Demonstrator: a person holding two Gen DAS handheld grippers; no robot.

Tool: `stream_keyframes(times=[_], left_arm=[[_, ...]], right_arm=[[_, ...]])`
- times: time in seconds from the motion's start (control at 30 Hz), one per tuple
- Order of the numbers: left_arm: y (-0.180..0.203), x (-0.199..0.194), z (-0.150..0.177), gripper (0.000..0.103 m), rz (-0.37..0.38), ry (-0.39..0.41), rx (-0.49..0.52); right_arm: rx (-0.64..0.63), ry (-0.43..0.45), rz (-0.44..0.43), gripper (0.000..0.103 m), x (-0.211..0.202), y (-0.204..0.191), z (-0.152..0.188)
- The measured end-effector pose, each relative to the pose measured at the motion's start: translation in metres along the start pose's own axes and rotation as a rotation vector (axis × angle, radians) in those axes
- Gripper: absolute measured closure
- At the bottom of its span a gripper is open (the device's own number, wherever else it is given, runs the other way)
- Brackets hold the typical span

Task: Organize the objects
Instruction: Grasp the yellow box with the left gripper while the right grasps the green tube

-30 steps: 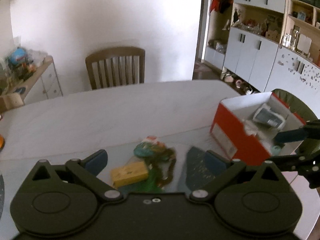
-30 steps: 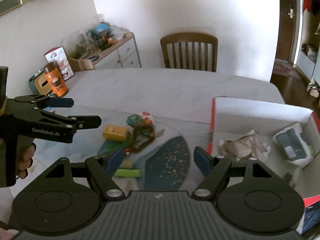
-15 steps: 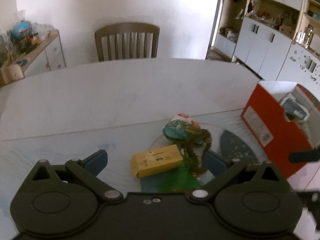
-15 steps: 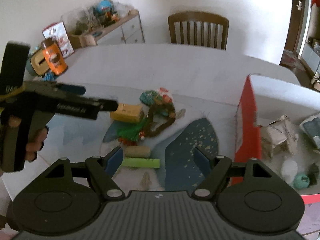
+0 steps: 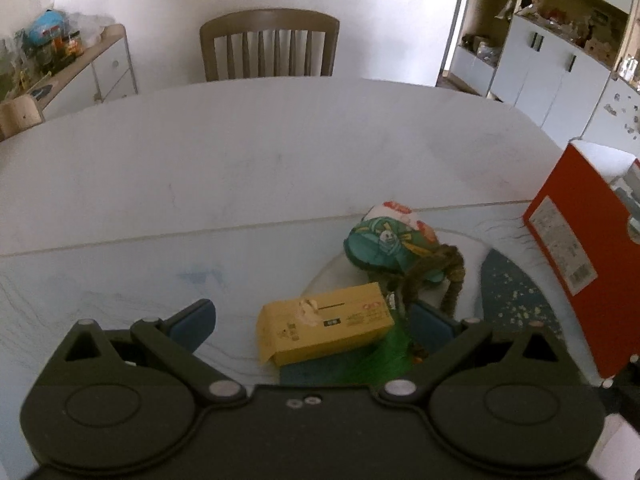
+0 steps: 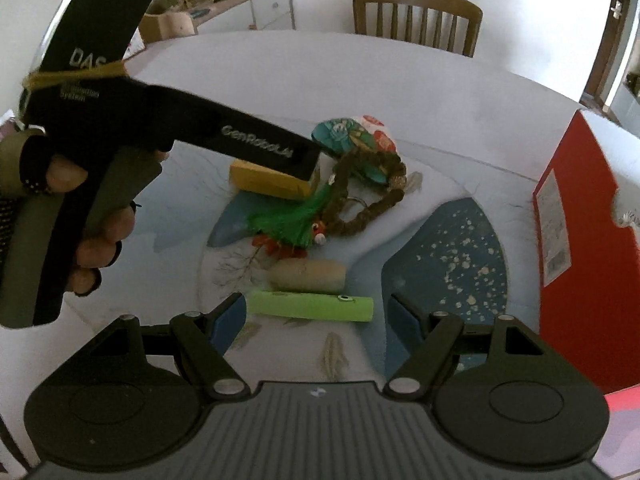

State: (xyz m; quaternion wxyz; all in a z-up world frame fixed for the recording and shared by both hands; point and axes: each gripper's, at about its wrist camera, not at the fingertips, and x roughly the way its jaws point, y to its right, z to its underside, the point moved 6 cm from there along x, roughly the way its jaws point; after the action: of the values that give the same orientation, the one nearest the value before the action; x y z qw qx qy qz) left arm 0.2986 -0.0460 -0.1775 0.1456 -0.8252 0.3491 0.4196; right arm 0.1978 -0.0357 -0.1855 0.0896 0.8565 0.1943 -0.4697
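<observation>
My left gripper [image 5: 310, 320] is spread wide and grasps nothing; the yellow box [image 5: 325, 327] lies on the mat [image 5: 120, 280] between its blue pads [image 5: 192, 322], touching neither. In the right wrist view the same gripper [image 6: 304, 160] hangs over the far end of that box [image 6: 268, 180], my hand [image 6: 76, 208] wrapped around its handle.

My right gripper [image 6: 316, 320] is likewise released and empty. The green tube [image 6: 310, 307] lies crosswise just ahead of its fingertips, with the beige roll [image 6: 308, 274] beside it on the far side.

Further in toward the middle of the table [image 5: 240, 140] lie the green tassel [image 6: 296, 220], the brown beaded loop [image 6: 368, 196] and the teal pouch [image 5: 384, 244]; the loop rests against the pouch.

The red box [image 5: 580, 268] stands at the right edge of the table, apart from the pile. A wooden chair [image 5: 270, 44] stands at the far edge.
</observation>
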Motion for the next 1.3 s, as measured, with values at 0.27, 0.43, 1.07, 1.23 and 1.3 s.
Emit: stream_keyframes(times=[0.27, 0.43, 1.07, 1.23, 1.3], left_arm=[[0.002, 0.009, 0.001, 0.001, -0.003, -0.008, -0.022], [0.003, 0.012, 0.001, 0.001, -0.004, -0.018, -0.022], [-0.007, 0.016, 0.004, 0.028, 0.028, -0.025, -0.107], [-0.009, 0.01, 0.005, 0.029, 0.02, -0.016, -0.119], [-0.011, 0.006, 0.005, 0.029, 0.016, -0.01, -0.12]], right_arm=[[0.003, -0.007, 0.055, 0.023, 0.021, -0.007, 0.003], [0.027, -0.015, 0.066, 0.019, 0.029, -0.003, 0.005], [0.008, -0.009, 0.075, 0.022, 0.029, -0.004, 0.009], [0.006, -0.011, 0.073, 0.043, 0.024, -0.002, 0.01], [0.01, -0.011, 0.069, 0.049, 0.021, -0.001, 0.011]])
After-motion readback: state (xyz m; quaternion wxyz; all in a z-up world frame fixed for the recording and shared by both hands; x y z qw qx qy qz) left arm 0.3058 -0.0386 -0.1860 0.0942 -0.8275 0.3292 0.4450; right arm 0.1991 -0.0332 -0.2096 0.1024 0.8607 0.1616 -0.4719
